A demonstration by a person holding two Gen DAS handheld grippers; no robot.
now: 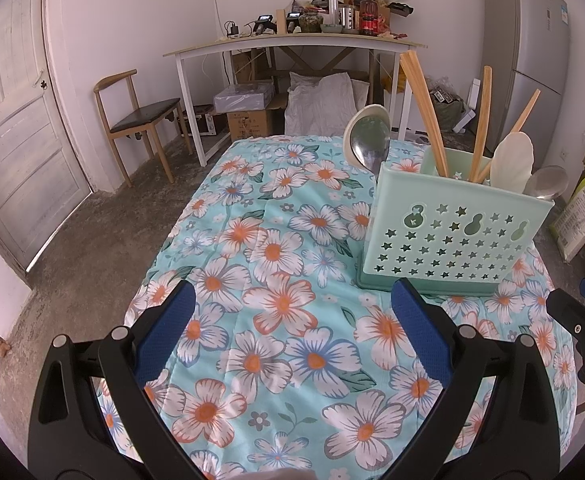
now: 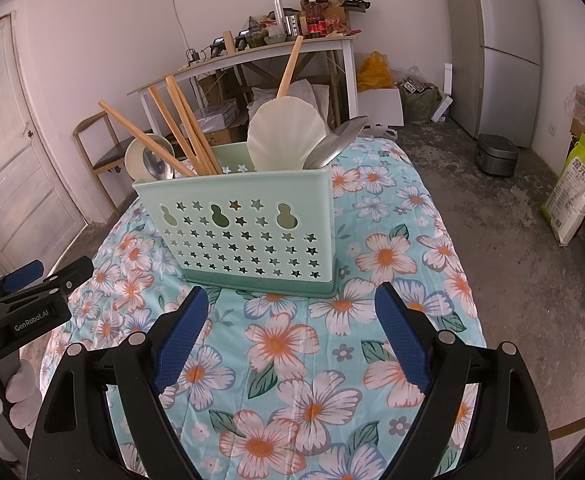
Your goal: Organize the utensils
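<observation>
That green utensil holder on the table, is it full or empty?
Full: the green utensil holder has chopsticks, spoons and a white shell-shaped ladle standing in it.

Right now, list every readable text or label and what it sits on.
"GenRobot.AI": side of the left gripper, seen from the right wrist view.
Yellow-green sack on the floor: large characters, too blurred to read.
Fridge door sticker: too small.
Red bottle label: unreadable.

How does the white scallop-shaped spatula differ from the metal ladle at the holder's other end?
The white spatula is matte, ribbed and fan-shaped with a wooden handle pointing up; the metal ladle is shiny with a round bowl, nested against a white spoon. Both stand head-up in the green holder.
</observation>
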